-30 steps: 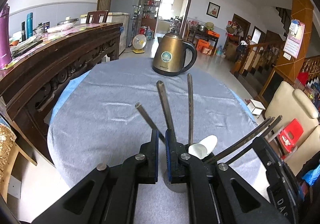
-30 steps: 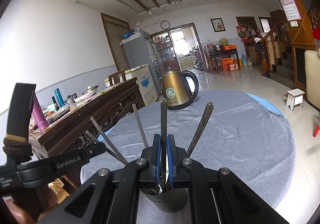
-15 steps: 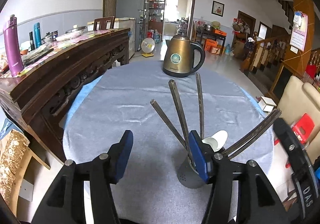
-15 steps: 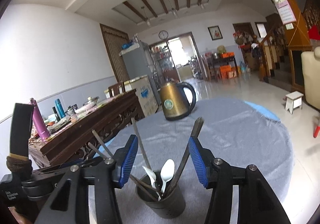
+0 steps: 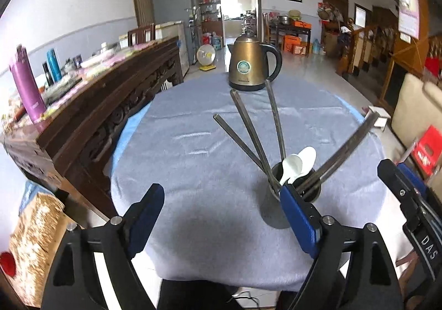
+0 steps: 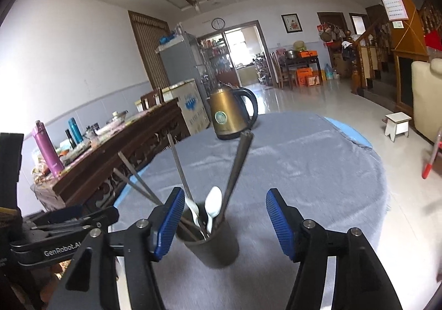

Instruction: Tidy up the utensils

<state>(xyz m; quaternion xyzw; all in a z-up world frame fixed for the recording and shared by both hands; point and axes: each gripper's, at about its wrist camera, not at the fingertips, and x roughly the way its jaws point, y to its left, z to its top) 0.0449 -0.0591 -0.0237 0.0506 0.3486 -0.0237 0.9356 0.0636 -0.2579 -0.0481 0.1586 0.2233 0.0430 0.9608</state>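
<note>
The dark utensil cup (image 6: 210,243) stood upright on the grey cloth (image 5: 207,144) that covered the round table, well in front of the brass kettle (image 5: 250,64) at the far edge. Inside it leaned several long metal handles (image 5: 248,127), fanned toward the kettle and to the sides, with two white spoons (image 6: 214,203) bowl-up among them.

The left gripper (image 5: 222,207) had just been opening; its blue-padded jaws were wide apart with only cloth between them, and its right-hand finger crossed in front of the cup, though contact could not be judged from that angle. The right gripper (image 6: 225,216) had likewise just been spreading, jaws apart on either side of the cup, the pads apparently clear of cup and handles.
</note>
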